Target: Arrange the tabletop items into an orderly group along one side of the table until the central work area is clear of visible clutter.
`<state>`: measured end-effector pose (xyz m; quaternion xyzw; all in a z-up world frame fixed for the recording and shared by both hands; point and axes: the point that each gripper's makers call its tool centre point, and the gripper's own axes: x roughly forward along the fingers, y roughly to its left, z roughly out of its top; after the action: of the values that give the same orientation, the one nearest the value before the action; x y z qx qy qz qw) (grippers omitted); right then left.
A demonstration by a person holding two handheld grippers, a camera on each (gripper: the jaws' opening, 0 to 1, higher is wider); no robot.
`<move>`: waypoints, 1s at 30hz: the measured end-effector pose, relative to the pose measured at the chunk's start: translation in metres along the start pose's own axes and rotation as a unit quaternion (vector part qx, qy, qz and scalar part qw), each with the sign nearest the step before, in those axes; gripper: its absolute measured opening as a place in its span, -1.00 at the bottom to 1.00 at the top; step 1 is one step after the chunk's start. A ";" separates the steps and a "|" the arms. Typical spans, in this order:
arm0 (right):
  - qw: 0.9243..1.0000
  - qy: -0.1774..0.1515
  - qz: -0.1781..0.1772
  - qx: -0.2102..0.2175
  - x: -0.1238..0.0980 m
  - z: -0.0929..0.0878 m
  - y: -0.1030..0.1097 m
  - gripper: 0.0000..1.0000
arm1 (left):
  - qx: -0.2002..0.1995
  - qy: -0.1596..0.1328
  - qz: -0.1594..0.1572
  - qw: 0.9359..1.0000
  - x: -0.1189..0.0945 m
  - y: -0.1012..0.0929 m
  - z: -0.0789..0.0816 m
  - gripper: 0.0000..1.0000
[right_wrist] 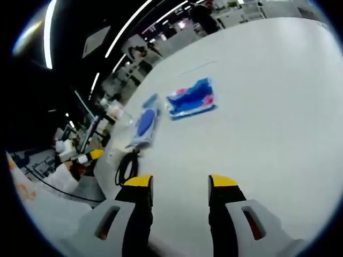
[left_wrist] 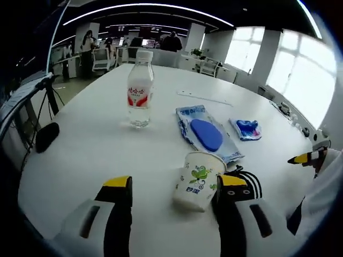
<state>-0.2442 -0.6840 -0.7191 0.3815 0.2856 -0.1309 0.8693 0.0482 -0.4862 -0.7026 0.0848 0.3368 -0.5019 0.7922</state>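
Little of the tidying looks done: items lie scattered across the middle of the white bench point(left_wrist: 80, 144) rather than grouped along a side. In the left gripper view a water bottle point(left_wrist: 140, 88) stands upright, well apart from a flat blue packet point(left_wrist: 206, 134) and a small blue pouch point(left_wrist: 246, 129). The left tongs point(left_wrist: 175, 187) are spread wide, and a paper cup point(left_wrist: 198, 181) sits between them, close to the right jaw — contact uncertain. The right gripper view adds a black cable point(right_wrist: 126, 167) just beside the packet. The right tongs point(right_wrist: 176, 183) are parted and empty over bare bench.
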 end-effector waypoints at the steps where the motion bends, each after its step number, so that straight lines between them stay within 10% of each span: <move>1: 1.000 0.000 0.000 0.000 0.000 0.000 -0.001 -0.22 | 0.001 0.000 -0.008 1.000 0.001 -0.003 0.000 0.22; 11: 1.000 0.002 -0.006 0.003 -0.001 -0.001 -0.004 -0.22 | 0.067 0.056 -0.025 0.996 0.013 -0.023 -0.019 0.11; 17: 1.000 0.005 -0.009 0.005 -0.001 -0.003 -0.006 -0.23 | 0.155 0.107 -0.008 0.982 0.016 -0.019 -0.033 -0.05; 26: 1.000 0.005 -0.011 0.006 0.000 -0.001 -0.006 -0.23 | 0.197 0.107 -0.006 0.974 0.023 -0.016 -0.031 -0.29; 30: 1.000 0.003 -0.011 0.006 -0.001 0.001 -0.005 -0.23 | 0.146 0.068 -0.016 0.987 0.022 -0.021 -0.018 -0.31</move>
<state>-0.2466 -0.6878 -0.7212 0.3841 0.2915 -0.1409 0.8647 0.0282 -0.5039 -0.7259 0.2287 0.3142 -0.5512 0.7383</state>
